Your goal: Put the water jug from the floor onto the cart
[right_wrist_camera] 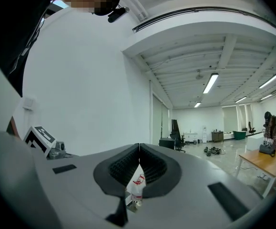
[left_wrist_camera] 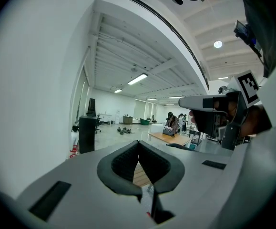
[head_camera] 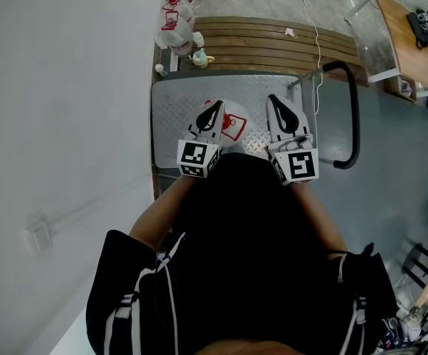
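A clear water jug with a red-and-white label sits on the cart's metal deck, partly hidden under my left gripper. In the left gripper view that gripper is shut with its tips meeting and nothing between the pads; a bit of white and red shows below them. My right gripper hovers beside the jug on its right. Seen in its own view, the right gripper is shut too and empty. Through the gap under its pads shows a distant jug with a red cap.
The cart's black handle curves up at the right. Beyond the deck lies a slatted wooden platform. Several more jugs stand by the white wall at the far left. A wooden table stands at the upper right.
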The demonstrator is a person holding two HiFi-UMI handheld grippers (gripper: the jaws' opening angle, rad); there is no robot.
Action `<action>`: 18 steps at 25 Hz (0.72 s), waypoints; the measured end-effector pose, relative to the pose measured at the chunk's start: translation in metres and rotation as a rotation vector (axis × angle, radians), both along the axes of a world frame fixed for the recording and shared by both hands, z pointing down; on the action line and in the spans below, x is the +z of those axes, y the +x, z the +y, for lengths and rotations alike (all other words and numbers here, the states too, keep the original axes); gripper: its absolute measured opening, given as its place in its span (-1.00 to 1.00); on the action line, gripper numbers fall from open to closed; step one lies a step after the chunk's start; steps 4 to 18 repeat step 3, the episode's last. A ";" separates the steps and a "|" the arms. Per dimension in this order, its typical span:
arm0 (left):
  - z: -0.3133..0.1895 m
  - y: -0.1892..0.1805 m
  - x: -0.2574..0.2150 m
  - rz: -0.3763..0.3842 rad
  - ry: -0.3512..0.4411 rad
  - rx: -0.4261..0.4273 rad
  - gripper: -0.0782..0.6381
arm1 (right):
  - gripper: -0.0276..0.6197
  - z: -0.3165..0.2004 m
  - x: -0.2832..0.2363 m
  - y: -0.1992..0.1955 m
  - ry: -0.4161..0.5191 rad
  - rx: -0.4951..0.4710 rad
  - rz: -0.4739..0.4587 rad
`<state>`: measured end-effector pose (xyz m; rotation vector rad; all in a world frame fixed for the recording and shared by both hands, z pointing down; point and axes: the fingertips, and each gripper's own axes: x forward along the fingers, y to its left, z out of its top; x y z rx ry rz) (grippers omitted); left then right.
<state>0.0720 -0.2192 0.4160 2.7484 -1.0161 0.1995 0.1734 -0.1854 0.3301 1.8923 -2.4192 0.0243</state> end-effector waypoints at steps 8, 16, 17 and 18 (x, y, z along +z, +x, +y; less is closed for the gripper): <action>-0.004 0.001 0.002 -0.003 -0.013 -0.011 -0.73 | -0.86 -0.002 -0.003 0.007 0.002 0.016 0.002; -0.004 0.001 0.002 -0.003 -0.013 -0.011 -0.73 | -0.86 -0.002 -0.003 0.007 0.002 0.016 0.002; -0.004 0.001 0.002 -0.003 -0.013 -0.011 -0.73 | -0.86 -0.002 -0.003 0.007 0.002 0.016 0.002; -0.004 0.001 0.002 -0.003 -0.013 -0.011 -0.73 | -0.86 -0.002 -0.003 0.007 0.002 0.016 0.002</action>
